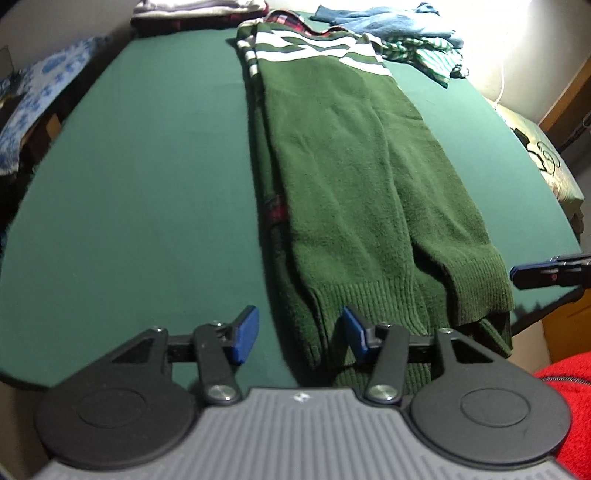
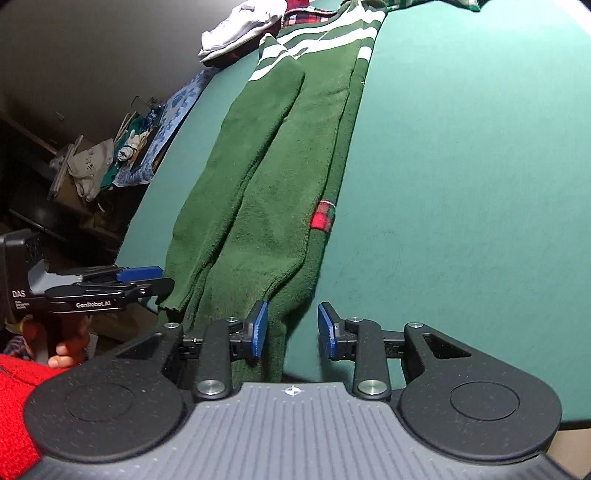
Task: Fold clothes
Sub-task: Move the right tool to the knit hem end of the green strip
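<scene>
On the green table, view by view:

Left wrist view
- Sweater: the dark green sweater (image 1: 343,177) lies lengthwise on the green table (image 1: 140,192), folded into a long narrow strip, white stripes at the far end, ribbed hem at the near edge.
- Left gripper: the left gripper (image 1: 299,334) hovers over the hem's left corner, jaws released, nothing pinched between the blue pads.
- Right gripper: only its tip (image 1: 546,271) shows at the right edge, just beside the hem.
- Background: other clothes (image 1: 399,26) are heaped at the far end.

Right wrist view
- Sweater: the strip (image 2: 280,177) runs away from the camera; a red plaid patch (image 2: 322,218) peeks out at its side.
- Right gripper: the right gripper (image 2: 291,328) has its jaws apart over the hem's edge, gripping nothing.
- Left gripper: seen side-on (image 2: 144,278) near the hem's other corner, held by a hand (image 2: 68,345).
</scene>
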The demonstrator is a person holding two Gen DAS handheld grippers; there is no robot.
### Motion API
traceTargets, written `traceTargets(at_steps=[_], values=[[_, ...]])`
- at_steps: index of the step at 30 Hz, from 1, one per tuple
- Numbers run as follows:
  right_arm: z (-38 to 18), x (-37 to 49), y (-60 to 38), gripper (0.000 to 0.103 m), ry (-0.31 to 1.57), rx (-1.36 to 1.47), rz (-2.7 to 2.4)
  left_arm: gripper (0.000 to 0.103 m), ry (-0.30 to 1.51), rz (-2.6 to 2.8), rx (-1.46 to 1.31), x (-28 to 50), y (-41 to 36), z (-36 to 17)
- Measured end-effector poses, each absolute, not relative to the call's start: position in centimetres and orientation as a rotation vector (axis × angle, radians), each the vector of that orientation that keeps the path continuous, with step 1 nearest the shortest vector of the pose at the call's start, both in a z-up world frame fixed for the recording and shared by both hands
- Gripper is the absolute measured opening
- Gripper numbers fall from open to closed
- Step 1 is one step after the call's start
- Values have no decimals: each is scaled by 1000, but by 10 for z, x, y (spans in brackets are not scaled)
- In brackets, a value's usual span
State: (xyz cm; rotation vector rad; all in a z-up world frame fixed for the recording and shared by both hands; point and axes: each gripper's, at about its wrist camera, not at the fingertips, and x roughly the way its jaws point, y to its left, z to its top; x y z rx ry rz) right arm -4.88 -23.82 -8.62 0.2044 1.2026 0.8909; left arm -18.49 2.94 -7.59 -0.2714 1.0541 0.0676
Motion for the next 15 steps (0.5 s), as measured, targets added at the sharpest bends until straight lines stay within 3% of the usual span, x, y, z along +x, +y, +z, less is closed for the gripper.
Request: traceTargets(at_steps=[6, 15], values=[[-91, -43, -240, 41, 1240, 265, 907, 66, 1059, 35, -305, -184, 33, -78], [-89, -39, -242, 52, 1292, 337, 874, 64, 1082, -62, -433, -179, 46, -78]])
